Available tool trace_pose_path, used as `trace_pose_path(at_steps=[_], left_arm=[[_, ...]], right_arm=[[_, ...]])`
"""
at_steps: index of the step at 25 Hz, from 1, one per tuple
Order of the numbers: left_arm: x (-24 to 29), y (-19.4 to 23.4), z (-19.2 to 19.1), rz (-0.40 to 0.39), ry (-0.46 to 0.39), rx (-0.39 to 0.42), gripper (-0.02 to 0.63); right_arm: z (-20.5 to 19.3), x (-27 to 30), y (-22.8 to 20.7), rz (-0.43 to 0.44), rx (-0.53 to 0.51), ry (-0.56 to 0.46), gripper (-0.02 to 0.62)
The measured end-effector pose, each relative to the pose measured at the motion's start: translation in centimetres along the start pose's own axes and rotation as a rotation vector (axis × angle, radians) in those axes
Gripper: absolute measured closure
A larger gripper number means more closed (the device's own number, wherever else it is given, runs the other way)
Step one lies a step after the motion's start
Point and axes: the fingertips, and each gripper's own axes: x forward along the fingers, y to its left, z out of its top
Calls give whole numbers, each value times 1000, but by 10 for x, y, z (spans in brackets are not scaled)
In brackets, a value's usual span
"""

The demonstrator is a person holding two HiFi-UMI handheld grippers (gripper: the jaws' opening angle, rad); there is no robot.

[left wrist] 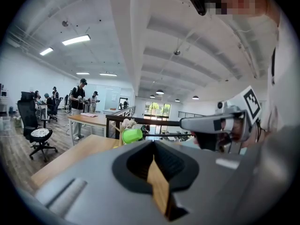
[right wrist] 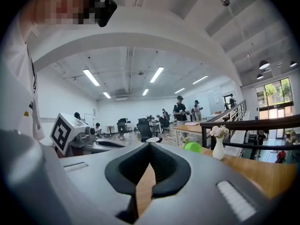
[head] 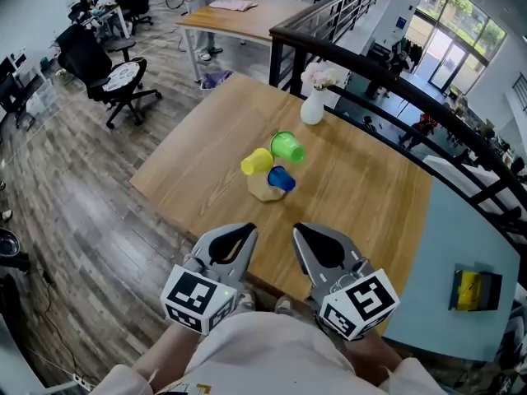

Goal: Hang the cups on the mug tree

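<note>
Cups point(head: 287, 146) look already hung on the mug tree point(head: 264, 188), so I hold my left gripper point(head: 248, 231) and right gripper point(head: 300, 231) pressed together, empty, well short of it

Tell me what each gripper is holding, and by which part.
Nothing is held: the left gripper and right gripper are both shut and empty, well short of the cups.

head view steeply down on table point(head: 206, 171); gripper views near-level, share green cup point(left wrist: 131, 135) point(right wrist: 192, 146)
</note>
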Motion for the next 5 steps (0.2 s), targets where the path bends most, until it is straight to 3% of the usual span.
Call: trace_pose_path(at_steps=[5], left_arm=[[0, -2, -4, 1, 7, 8, 603]], right_arm=[[-5, -2, 1, -1, 3, 11, 595]])
